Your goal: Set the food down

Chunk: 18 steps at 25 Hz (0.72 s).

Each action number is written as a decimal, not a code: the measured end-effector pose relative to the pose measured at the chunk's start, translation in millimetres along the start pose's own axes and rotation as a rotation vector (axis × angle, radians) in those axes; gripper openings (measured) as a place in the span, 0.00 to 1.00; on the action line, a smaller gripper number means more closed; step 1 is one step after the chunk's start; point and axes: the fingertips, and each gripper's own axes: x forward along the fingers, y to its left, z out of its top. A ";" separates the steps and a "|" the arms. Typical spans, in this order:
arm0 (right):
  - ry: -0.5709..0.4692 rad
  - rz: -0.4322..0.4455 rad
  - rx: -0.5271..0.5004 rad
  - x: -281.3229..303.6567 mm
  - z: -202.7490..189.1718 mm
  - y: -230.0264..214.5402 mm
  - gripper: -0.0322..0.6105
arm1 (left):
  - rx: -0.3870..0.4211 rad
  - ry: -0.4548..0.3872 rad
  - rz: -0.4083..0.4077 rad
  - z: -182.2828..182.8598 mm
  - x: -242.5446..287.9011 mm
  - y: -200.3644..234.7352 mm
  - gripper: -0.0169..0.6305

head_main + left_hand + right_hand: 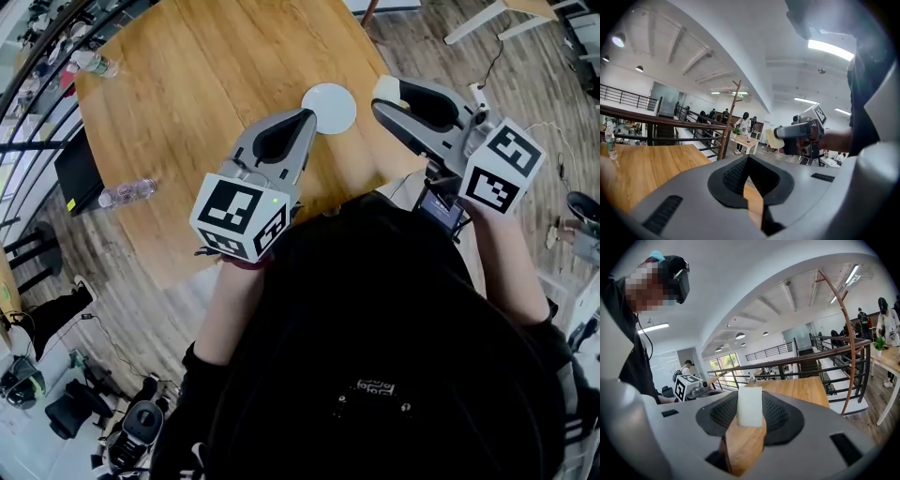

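Food (750, 405) — a pale flat piece, probably light and soft — is pinched at the tip of the right tongs (750, 417), so it is best held gently by its flat sides. Left tongs (749, 163) are closed on nothing. Only the head view shows the plate (328, 108) — between the two tips.

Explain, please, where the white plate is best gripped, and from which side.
Grip the plate at its rim, at the edge nearest the person, probably coming in low from that side. It is round, thin and lies flat on the table, so only the rim gives a hold. The left gripper, shut, is closest.
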 end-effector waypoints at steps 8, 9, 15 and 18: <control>0.042 0.021 -0.006 0.0 5.0 -2.0 0.32 | -0.012 0.007 0.027 3.4 4.2 0.1 0.03; 0.046 0.029 -0.007 -0.6 7.2 -4.7 0.32 | -0.010 0.008 0.036 6.2 7.0 0.2 0.03; 0.077 0.078 -0.015 12.1 10.4 -23.3 0.32 | -0.044 0.021 0.095 6.7 17.6 12.8 0.03; 0.084 0.092 -0.009 24.3 10.5 -33.1 0.32 | -0.057 0.044 0.111 -0.6 21.5 22.6 0.03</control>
